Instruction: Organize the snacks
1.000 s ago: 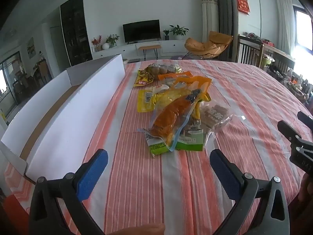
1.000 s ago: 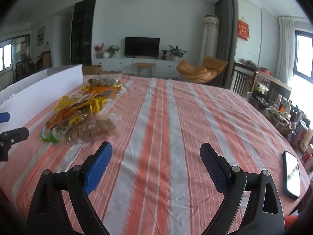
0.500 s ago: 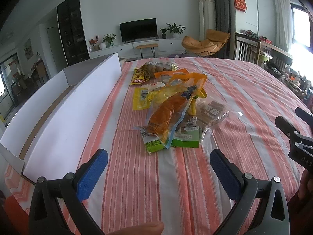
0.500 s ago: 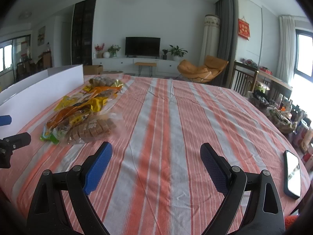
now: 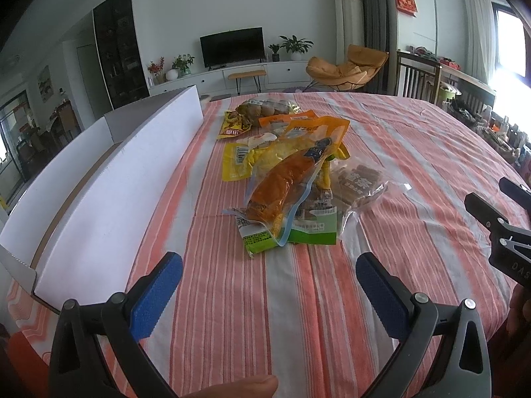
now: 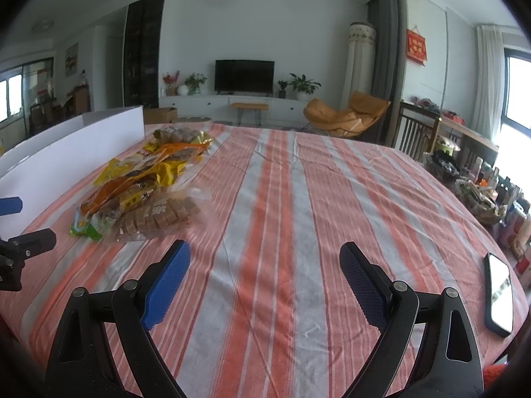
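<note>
A pile of snack packets lies on the striped tablecloth. On top is an orange packet [image 5: 288, 179], over a green packet [image 5: 308, 232], beside a clear bag of brown biscuits [image 5: 358, 182] and yellow packets [image 5: 239, 159]. The pile also shows in the right wrist view [image 6: 142, 192]. A long white box [image 5: 109, 179] stands open to the left of the pile. My left gripper [image 5: 268, 282] is open and empty, just short of the pile. My right gripper [image 6: 265, 272] is open and empty over bare cloth, to the right of the pile.
A black phone [image 6: 497, 295] lies near the table's right edge. The right gripper's body [image 5: 504, 229] shows at the right of the left wrist view. Cluttered shelves [image 6: 481, 192] and a chair [image 6: 345, 116] stand beyond the table.
The left gripper has edged forward toward the pile and the snacks look slightly nearer. The right gripper has barely moved. Both stay open.
</note>
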### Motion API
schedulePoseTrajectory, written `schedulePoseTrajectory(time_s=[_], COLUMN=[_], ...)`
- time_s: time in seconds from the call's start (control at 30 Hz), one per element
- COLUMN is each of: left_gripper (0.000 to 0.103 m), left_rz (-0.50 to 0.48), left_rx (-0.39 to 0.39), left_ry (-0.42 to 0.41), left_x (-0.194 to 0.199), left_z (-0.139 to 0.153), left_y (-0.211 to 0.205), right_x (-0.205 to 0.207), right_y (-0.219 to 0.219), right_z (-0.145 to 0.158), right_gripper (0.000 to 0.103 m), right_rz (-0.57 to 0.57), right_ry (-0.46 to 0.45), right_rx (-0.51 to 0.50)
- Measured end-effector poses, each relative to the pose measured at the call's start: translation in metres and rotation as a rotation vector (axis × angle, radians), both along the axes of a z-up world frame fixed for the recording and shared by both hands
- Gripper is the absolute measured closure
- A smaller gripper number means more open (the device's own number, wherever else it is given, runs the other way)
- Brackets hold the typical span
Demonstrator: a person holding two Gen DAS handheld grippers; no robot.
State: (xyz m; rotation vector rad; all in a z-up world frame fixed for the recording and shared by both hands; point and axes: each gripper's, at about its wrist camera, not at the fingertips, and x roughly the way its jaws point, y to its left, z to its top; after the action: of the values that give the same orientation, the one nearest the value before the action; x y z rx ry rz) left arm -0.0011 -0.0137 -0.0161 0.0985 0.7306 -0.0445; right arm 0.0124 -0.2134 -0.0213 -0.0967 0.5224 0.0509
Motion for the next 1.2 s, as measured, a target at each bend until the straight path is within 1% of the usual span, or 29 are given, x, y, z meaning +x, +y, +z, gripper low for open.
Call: schedulePoseTrajectory(time_s=[1.2], left_gripper=[0.000], left_rz=[-0.011], left_rx=[0.005], left_ry=[0.025], left_x=[0.0008], left_z=[-0.0059], left_y=[-0.0031], right_x=[0.0009], right_y=[0.0002], right_z=[-0.0030], right_gripper=[0.009], right_rz=[0.004], right_ry=[0.014], right_rx=[0.003])
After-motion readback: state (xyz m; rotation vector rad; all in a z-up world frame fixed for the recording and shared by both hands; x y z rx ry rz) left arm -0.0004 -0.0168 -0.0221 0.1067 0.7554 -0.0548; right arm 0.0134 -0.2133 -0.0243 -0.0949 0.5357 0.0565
